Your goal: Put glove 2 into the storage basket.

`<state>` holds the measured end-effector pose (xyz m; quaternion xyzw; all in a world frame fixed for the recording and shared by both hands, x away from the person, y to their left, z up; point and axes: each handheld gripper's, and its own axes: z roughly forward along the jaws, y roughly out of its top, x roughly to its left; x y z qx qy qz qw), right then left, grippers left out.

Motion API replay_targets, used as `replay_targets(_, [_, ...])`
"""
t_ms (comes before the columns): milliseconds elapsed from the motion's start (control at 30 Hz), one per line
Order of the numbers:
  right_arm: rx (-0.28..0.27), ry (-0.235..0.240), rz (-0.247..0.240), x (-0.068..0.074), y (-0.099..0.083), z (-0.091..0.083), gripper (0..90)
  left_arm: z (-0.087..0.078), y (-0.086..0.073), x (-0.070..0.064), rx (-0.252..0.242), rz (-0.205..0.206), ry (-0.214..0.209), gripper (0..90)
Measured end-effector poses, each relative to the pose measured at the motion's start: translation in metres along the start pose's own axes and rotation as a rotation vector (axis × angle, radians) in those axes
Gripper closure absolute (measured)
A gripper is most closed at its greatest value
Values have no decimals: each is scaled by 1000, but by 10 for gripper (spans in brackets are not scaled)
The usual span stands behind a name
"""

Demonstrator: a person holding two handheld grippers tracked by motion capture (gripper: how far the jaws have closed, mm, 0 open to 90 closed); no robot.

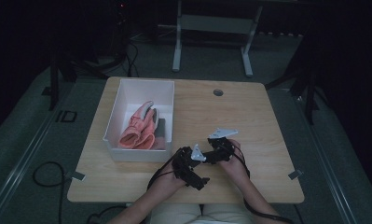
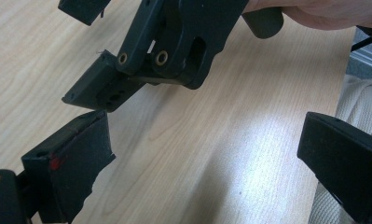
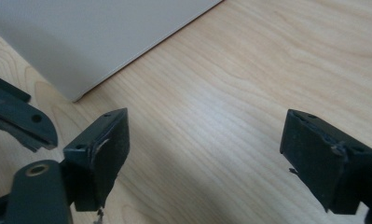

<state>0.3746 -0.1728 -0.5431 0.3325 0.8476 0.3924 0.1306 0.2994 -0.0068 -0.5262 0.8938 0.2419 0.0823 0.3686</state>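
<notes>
Both hands sit close together at six o'clock, forearms entering from below. The left tongs [image 1: 189, 169] and right tongs [image 1: 215, 151] hold their jaws spread wide, gripping nothing.

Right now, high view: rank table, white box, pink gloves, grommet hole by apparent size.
1. Table
2. White box
3. Pink gloves, lying inside the box
4. Grommet hole, at the far edge and so shrunk somewhat, yet clearly smallest
</notes>
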Motion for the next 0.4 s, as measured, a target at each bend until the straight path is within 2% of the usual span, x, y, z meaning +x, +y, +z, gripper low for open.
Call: replay_targets(400, [-6,-27,-9,-4,-11,6,142,10,-10,-2,5,-9,-20,26])
